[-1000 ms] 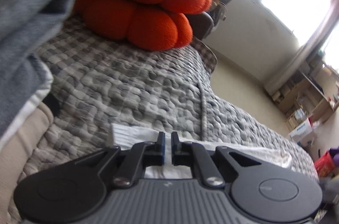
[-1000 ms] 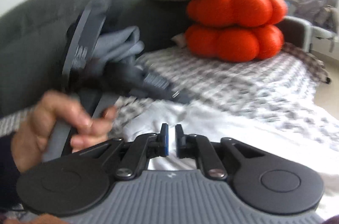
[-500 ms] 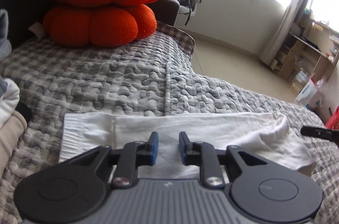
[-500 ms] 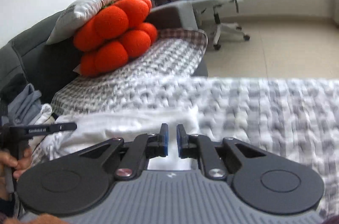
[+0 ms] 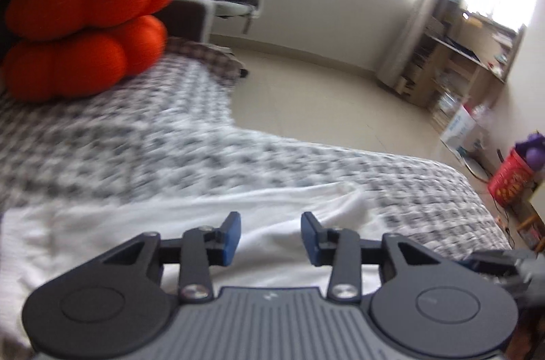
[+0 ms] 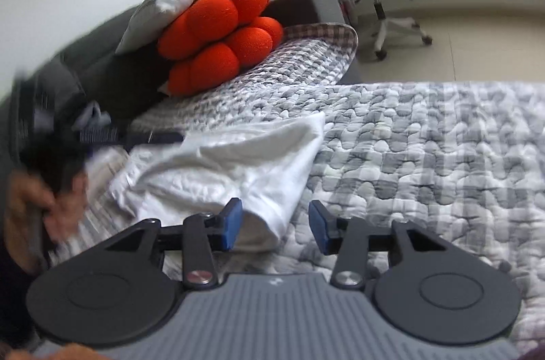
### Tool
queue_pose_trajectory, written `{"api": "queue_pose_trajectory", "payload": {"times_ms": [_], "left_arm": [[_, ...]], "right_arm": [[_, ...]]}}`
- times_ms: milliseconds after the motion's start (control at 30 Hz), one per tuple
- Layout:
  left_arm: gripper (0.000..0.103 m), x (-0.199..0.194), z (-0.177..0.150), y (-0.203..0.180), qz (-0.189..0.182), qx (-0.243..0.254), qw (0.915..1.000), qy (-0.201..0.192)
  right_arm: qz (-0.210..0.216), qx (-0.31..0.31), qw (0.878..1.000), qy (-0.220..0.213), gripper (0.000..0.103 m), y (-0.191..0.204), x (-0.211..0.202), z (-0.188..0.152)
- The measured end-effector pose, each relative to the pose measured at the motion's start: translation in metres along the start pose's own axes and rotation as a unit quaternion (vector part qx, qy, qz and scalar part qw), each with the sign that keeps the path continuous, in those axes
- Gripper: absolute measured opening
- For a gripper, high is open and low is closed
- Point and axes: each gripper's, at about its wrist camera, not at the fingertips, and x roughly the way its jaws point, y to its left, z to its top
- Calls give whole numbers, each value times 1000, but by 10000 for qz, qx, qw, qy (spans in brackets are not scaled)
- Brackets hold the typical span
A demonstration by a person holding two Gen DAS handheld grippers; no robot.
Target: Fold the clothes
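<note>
Nearest, the right gripper [image 6: 275, 225] has just been spreading its fingers, and the folded end of the white garment [image 6: 238, 162] sits just beside the left pad, ungripped. The left gripper [image 5: 269, 237] has likewise just been opening its fingers, which hang parted and empty over the cloth. The risk: the loose roll could slump open (nothing pins it). The garment lies long, creased and bunched across the checked quilt [image 6: 425, 135], short of the orange cushions [image 6: 221, 36].
</note>
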Motion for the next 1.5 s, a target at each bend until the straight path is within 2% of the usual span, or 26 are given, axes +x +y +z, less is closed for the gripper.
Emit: {"api": "queue_pose_trajectory", "payload": {"times_ms": [133, 167, 200, 233, 367, 467, 633, 733, 800, 867, 933, 1000, 1167, 1233, 1300, 1400, 1500], "left_arm": [[46, 29, 19, -34, -401, 112, 9985, 364], [46, 39, 22, -40, -498, 67, 9976, 484], [46, 49, 24, -45, -555, 18, 9968, 568], [46, 59, 25, -49, -560, 7, 9965, 626], [44, 83, 36, -55, -34, 187, 9982, 576], [44, 87, 40, -52, -87, 364, 9974, 621], [44, 98, 40, -69, -111, 1255, 9879, 901], [41, 113, 41, -69, -258, 1366, 9827, 1223], [34, 122, 41, -67, -472, 1301, 9803, 1411], [31, 125, 41, -67, -514, 1274, 9812, 1358], [16, 124, 40, -65, -562, 1146, 9832, 1304], [14, 122, 38, -60, -685, 935, 9850, 1277], [14, 110, 43, -19, -1184, 53, 9871, 1079], [24, 109, 44, -9, -1322, -64, 9851, 1099], [28, 112, 41, -10, -1352, 100, 9835, 1196], [29, 117, 33, -29, -1150, 743, 9822, 1289], [29, 118, 32, -49, -942, 1325, 9792, 1217]], "right_arm": [[-527, -607, 9968, 18, 45, 20, 13, -7], [-610, -689, 9958, -6, 38, 22, 17, -8], [-681, -764, 9947, -8, 7, 23, 19, -9], [-723, -808, 9941, 4, 5, 22, 21, -11], [-579, -672, 9960, -55, 5, 9, 8, -15], [-473, -437, 9979, -34, 5, -6, 6, -19], [-288, -374, 9989, -74, 6, -9, 11, -22], [-140, -210, 9996, -131, 6, -13, 9, -22], [-123, -263, 9994, -180, 7, -11, 7, -24], [-74, -284, 9993, -220, 7, -11, 5, -24], [4, -240, 9994, -250, 7, -13, 4, -24], [53, -216, 9994, -267, 7, -15, 2, -24], [50, -267, 9993, -257, 7, -16, -1, -26], [29, -257, 9994, -243, 7, -17, -1, -26], [12, -244, 9994, -233, 7, -17, 0, -27], [-8, -262, 9994, -237, 7, -17, 0, -27], [-11, -259, 9994, -246, 7, -17, 0, -28]]}}
